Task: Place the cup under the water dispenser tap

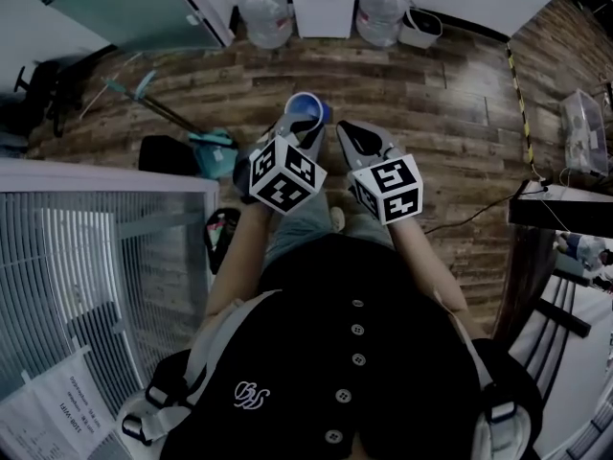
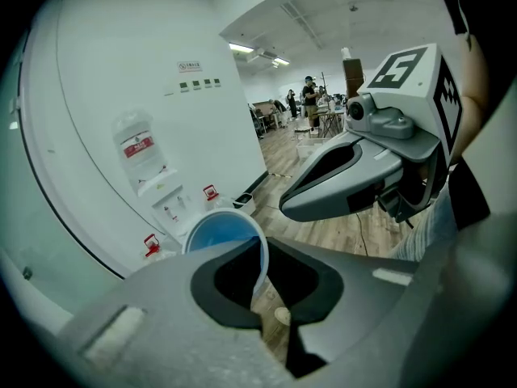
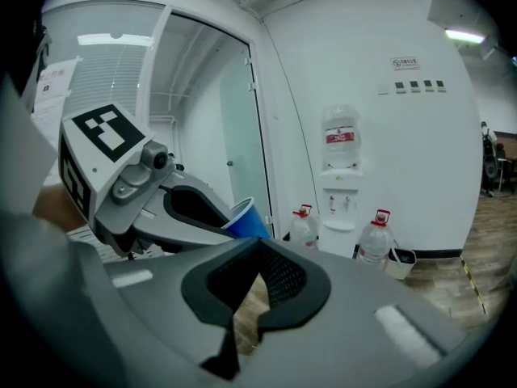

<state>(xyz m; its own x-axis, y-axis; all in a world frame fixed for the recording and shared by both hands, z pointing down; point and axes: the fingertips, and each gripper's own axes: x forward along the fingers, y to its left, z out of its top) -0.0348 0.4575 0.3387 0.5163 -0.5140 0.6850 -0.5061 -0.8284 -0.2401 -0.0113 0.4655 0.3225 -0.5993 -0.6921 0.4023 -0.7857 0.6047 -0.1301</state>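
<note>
Well, the person stands on the wooden floor (image 1: 450, 94) facing the white water dispenser (image 1: 321, 3), a set of tongs in each hand. The left tongs (image 1: 303, 125) have their jaws closed down on the rim of a blue cup (image 1: 308, 108), one jaw inside the mouth and one outside, so that the thin wall is pinched between them. Seen from the right tongs, the cup (image 3: 246, 217) hangs at a tilt off the tip of the left tongs (image 3: 230, 221), up in the air and touching nothing else.

The right tongs (image 1: 351, 134) are just beside the left, a little to the right of the cup. Their jaws (image 3: 258, 249) are drawn together at the tips, with nothing between them.

The dispenser (image 3: 341, 176) stands against the far wall, well apart from the cup, with a large water bottle (image 3: 303, 225) on the floor on one side and another bottle (image 3: 376, 237) on the other. Its taps sit above a small ledge.
</note>
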